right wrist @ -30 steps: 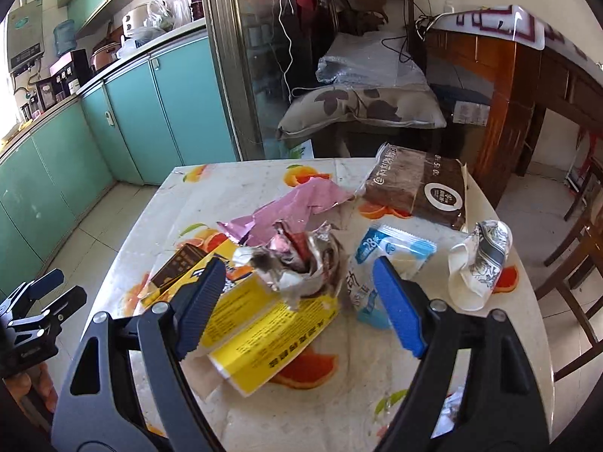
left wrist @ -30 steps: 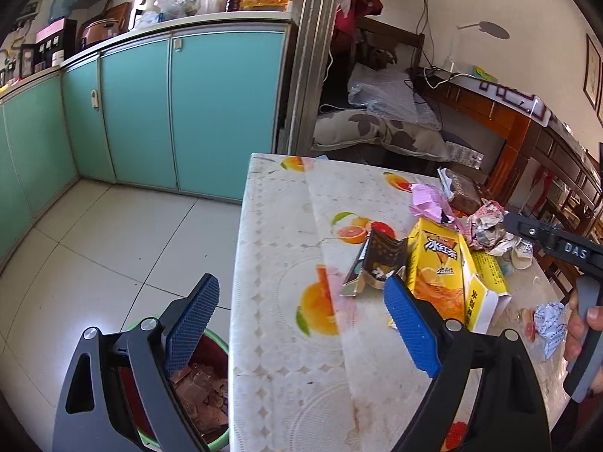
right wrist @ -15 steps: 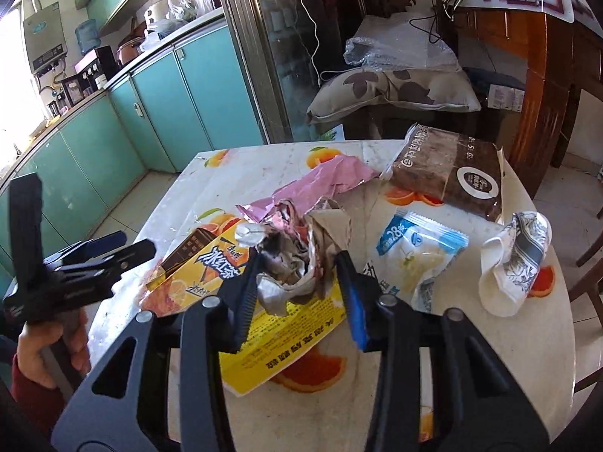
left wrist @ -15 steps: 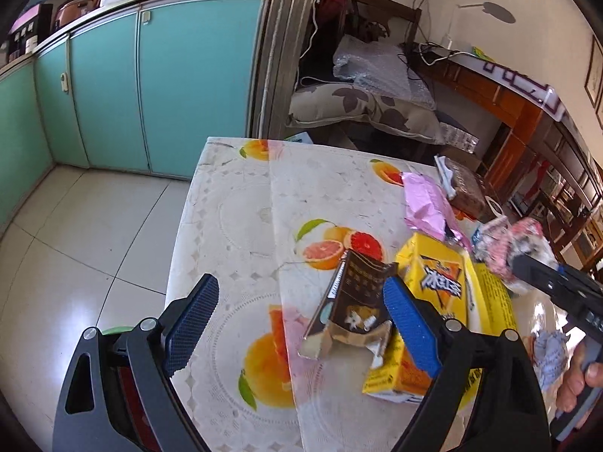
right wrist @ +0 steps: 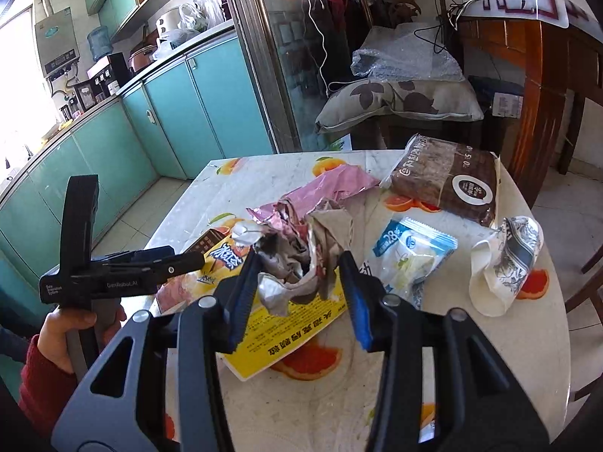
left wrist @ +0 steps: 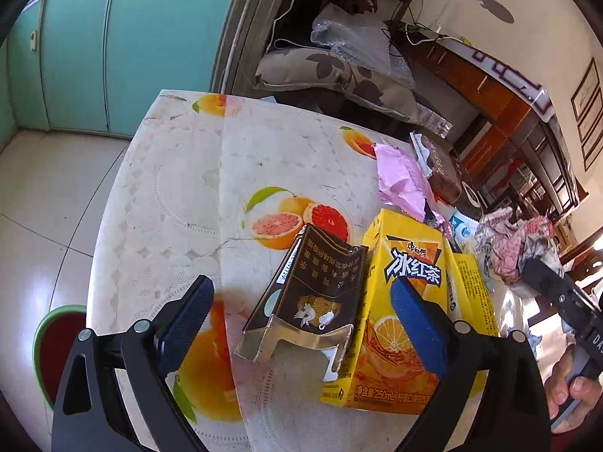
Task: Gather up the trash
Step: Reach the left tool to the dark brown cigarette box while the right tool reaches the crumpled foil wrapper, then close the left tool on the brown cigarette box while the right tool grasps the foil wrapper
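table (right wrist: 490, 358) (fruit-print cloth) | yellow carton (left wrist: 395, 312), dark box (left wrist: 320, 297), wrappers (right wrist: 339, 184)

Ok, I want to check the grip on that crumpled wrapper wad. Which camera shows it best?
The right wrist view: the wrapper wad sits centred and close, pinched between the right gripper's blue pads. The left wrist view shows it only small at the right edge, with the grip itself hidden behind the gripper's dark body.

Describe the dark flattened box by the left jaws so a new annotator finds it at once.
Start at the table with the fruit-print cloth. Near its front edge lies a yellow tea carton; the dark box lies against its left side, between the open jaws of the left gripper. It is the only dark brown pack there with gold Chinese lettering and a torn silver-lined end.
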`<action>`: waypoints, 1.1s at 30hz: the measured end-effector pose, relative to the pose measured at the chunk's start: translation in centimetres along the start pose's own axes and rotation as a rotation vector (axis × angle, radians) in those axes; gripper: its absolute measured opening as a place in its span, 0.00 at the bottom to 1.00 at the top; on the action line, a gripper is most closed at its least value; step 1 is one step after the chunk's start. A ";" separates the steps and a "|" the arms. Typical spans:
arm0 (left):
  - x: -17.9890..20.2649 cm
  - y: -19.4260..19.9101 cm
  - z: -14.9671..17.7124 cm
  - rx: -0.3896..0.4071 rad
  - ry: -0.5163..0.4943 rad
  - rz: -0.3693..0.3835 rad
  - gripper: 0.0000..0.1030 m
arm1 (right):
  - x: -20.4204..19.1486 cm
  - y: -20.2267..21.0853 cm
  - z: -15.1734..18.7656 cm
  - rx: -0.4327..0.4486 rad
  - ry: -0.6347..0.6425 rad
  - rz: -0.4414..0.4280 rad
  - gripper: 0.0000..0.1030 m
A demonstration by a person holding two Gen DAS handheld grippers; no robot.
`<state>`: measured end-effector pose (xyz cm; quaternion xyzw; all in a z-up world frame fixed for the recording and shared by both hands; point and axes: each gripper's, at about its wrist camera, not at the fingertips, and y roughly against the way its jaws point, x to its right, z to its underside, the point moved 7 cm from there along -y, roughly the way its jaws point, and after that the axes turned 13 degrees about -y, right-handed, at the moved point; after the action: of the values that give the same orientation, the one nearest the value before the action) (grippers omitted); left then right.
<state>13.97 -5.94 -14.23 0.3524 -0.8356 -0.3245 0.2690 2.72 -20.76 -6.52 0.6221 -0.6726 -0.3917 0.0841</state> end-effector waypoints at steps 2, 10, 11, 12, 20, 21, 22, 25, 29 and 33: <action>-0.7 0.2 0.0 0.001 0.015 -0.016 0.87 | -0.1 0.0 0.1 -0.001 0.000 -0.002 0.43; 0.2 -0.1 0.3 -0.035 -0.039 -0.012 0.86 | -0.3 0.0 -0.1 0.003 0.014 -0.002 0.44; 0.6 -0.3 0.4 -0.042 -0.059 -0.024 0.86 | -0.4 0.0 -0.2 0.004 0.012 -0.003 0.44; 0.8 -0.4 0.5 -0.048 -0.081 -0.045 0.86 | -0.5 0.0 -0.1 0.005 0.011 -0.005 0.44; 0.8 -0.7 0.1 -0.018 -0.102 -0.097 0.81 | -1.0 -0.4 0.1 0.011 0.038 0.031 0.61; 0.8 -0.7 0.1 -0.014 -0.102 -0.090 0.76 | -1.0 -0.5 0.1 0.009 0.037 0.033 0.67; 0.8 -0.7 0.1 -0.012 -0.103 -0.088 0.74 | -1.0 -0.7 0.0 0.007 0.035 0.035 0.70; 1.1 -0.9 0.0 0.000 -0.120 -0.092 0.76 | -0.8 -1.0 -0.3 0.016 0.026 0.048 0.78; 1.7 -1.2 0.0 -0.012 -0.149 -0.093 0.82 | -0.4 -2.2 -0.3 -0.020 0.022 0.080 0.78; 1.9 -1.2 -0.1 -0.005 -0.153 -0.077 0.63 | -0.2 -2.4 0.6 -0.037 0.021 0.085 0.53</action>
<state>13.37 -8.00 -14.62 0.3577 -0.8387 -0.3627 0.1926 4.27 -20.11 -8.42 0.5955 -0.6900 -0.3937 0.1191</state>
